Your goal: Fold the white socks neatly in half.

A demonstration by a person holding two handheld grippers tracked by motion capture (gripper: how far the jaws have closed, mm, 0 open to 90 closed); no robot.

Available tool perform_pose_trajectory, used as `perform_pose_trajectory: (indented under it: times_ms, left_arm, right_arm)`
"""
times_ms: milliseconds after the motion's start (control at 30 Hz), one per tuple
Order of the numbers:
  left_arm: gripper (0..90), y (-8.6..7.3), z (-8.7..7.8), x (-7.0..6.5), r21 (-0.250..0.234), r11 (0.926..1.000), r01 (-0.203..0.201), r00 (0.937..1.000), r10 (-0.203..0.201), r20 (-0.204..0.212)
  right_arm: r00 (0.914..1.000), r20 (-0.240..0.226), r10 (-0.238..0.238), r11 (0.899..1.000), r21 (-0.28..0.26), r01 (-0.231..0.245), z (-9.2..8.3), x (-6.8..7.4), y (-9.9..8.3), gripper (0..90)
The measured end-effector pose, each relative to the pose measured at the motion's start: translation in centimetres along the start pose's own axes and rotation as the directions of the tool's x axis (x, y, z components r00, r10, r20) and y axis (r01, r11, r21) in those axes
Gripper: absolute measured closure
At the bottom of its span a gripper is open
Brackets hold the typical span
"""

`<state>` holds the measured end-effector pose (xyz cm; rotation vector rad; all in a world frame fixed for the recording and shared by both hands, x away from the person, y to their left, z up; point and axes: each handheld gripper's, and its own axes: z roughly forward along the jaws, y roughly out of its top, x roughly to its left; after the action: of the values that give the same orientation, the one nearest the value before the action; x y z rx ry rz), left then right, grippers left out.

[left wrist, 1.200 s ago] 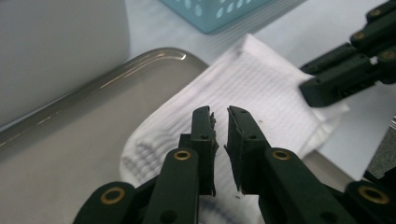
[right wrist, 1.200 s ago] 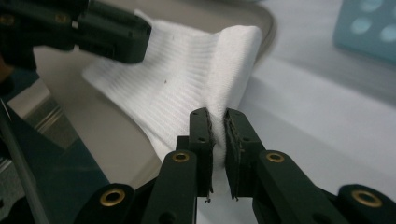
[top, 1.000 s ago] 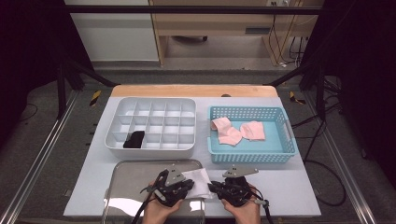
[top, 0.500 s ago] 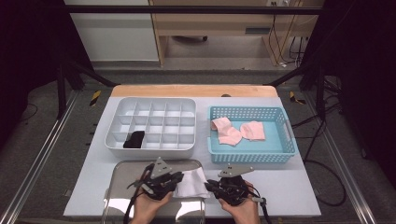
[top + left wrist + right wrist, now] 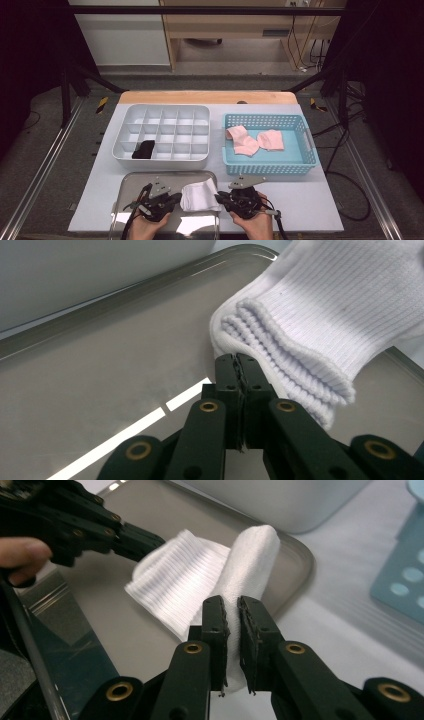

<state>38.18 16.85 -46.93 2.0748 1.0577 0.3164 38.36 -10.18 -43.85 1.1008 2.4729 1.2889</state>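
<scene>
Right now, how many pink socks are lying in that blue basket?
2, as far as shows: one pink sock at the left of the blue basket, another pink sock beside it near the middle. More could hide beneath them.

White socks: one [image 5: 199,195], folded, on the metal tray
Pink socks: two [image 5: 242,140] [image 5: 271,140], in the blue basket
Black socks: one [image 5: 144,149], in a compartment of the divided box
Metal trays: one [image 5: 131,182]
Blue baskets: one [image 5: 300,168]
White divided boxes: one [image 5: 161,161]
Grippers: two, left [image 5: 176,197] and right [image 5: 220,197]
Counters: one [image 5: 310,205]
</scene>
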Motion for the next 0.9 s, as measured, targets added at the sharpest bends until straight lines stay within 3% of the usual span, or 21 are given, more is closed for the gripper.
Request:
perform_pose_trajectory:
  times_ms: [167, 367, 700, 867, 900]
  left_arm:
    - [88.0, -0.1, 0.2, -0.3, -0.002, 1.0000, -0.002, 1.0000, 0.002, 0.007]
    - [88.1, -0.3, 0.3, -0.4, -0.003, 1.0000, 0.002, 0.9997, -0.002, 0.024]
    - [86.2, -0.4, 0.3, -0.2, -0.013, 0.9999, 0.005, 0.9997, -0.005, 0.022]
    - [81.7, 0.4, -1.0, 0.6, -0.085, 0.9962, 0.016, 0.9999, -0.016, 0.001]
    - [78.3, 1.1, -1.8, 1.0, -0.128, 0.9916, 0.022, 0.9997, -0.023, -0.003]
  right_arm:
    - [0.9982, -0.036, -0.048, 0.999, -0.017, 0.048, 0.7, 1.2, 1.1, 82.1]
    - [0.9884, -0.101, -0.114, 0.993, -0.001, 0.114, 3.1, 3.1, 2.3, 82.3]
    - [0.9810, -0.125, -0.148, 0.988, 0.033, 0.154, 5.4, 3.5, 1.9, 80.8]
    - [0.9803, -0.119, -0.157, 0.986, 0.040, 0.163, 6.0, 3.8, 1.8, 79.7]
    - [0.9803, -0.121, -0.157, 0.986, 0.037, 0.162, 6.1, 3.8, 1.7, 79.6]
